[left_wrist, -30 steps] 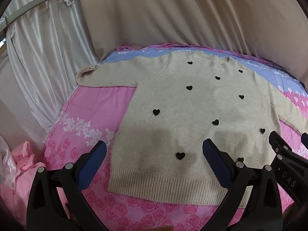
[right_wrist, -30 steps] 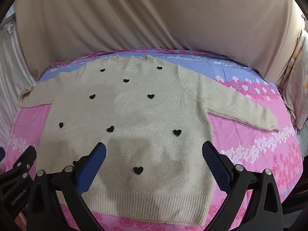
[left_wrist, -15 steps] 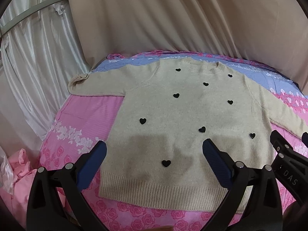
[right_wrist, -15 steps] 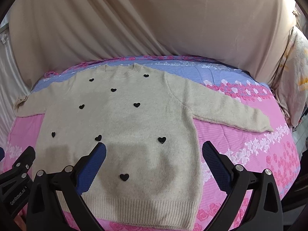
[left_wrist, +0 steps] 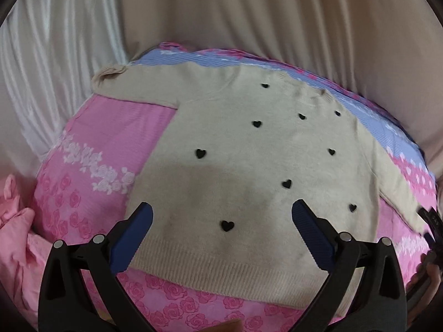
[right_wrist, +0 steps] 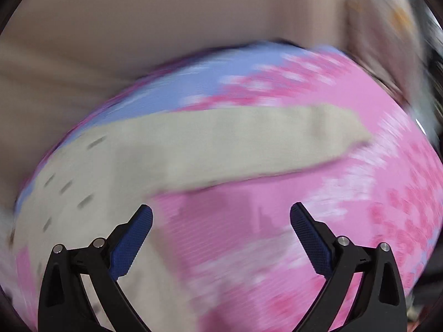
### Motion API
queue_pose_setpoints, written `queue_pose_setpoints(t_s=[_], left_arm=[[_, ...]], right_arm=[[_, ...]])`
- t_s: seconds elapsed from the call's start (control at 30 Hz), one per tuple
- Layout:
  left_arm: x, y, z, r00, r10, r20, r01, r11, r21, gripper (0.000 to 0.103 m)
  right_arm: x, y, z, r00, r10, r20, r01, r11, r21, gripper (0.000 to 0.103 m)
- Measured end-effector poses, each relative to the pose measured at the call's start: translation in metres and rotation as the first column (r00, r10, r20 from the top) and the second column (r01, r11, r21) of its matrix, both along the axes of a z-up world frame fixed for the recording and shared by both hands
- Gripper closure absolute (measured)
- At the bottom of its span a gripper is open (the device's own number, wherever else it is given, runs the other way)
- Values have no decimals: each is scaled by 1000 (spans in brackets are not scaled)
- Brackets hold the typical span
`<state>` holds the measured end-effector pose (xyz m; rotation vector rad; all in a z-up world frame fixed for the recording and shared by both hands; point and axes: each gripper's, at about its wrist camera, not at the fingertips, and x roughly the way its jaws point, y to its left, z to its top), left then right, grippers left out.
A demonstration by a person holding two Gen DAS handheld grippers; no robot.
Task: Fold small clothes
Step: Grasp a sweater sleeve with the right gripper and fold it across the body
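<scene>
While both claws hang above the bed (left_wrist: 91,141) with nothing between their fingers, the beige sweater (left_wrist: 249,160) lies flat and face up on the pink rose-print cover. The left claw (left_wrist: 221,221) is spread wide, its 2 blue pads apart over the lower body of the sweater, the ribbed hem (left_wrist: 221,268) just below them and a small black heart (left_wrist: 227,225) between them. Ahead of it the body runs up to the neckline, and 1 sleeve (left_wrist: 133,88) stretches out to its far left. The right claw (right_wrist: 221,221) is likewise spread wide, over bare pink cover; this view is badly blurred. The other sleeve (right_wrist: 249,141) runs across ahead of it, from the sweater body at its left toward the right. Beige curtains (left_wrist: 249,22) hang beyond the bed.
</scene>
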<state>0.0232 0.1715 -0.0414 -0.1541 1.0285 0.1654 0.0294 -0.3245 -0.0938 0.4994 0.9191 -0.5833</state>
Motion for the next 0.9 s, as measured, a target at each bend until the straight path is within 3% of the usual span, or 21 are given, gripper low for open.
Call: queue_pose_setpoints(t_s=[0.07, 0.17, 0.33, 0.37, 0.4, 0.47, 0.53, 0.67, 0.77, 0.9], left_arm=[[3, -2, -1, 1000, 23, 1, -23, 999, 49, 5], [8, -9, -2, 999, 41, -13, -39, 996, 80, 5], [24, -17, -2, 1000, 20, -22, -19, 997, 73, 5], [27, -18, -2, 1000, 11, -20, -10, 997, 73, 5], [30, -20, -2, 1000, 2, -17, -1, 997, 75, 5], [35, -23, -4, 1000, -26, -10, 27, 996, 85, 5], [40, -24, -8, 999, -54, -5, 54, 995, 79, 5], [49, -21, -17, 998, -64, -28, 65, 997, 41, 5], [55, -14, -22, 998, -62, -28, 63, 998, 7, 5], [63, 4, -24, 998, -51, -19, 50, 997, -65, 5]], right_arm=[[-11, -79, -21, 990, -142, -26, 142, 990, 8, 6], [-8, -157, -51, 972, -214, -96, 216, 976, 8, 7], [2, -213, -89, 952, -276, -129, 288, 953, 91, 11], [4, -215, -89, 951, -285, -121, 295, 953, 73, 22], [9, -213, -86, 957, -272, -103, 279, 959, 53, 57], [23, -206, -82, 975, -205, -81, 211, 975, 72, 88], [35, -191, -69, 987, -156, -38, 159, 981, 110, 89], [66, -134, -11, 991, -20, 130, 3, 991, 134, 89], [103, -65, 39, 956, 152, 252, -189, 974, 129, 89], [163, 58, 84, 852, 395, 344, -457, 881, 122, 89]])
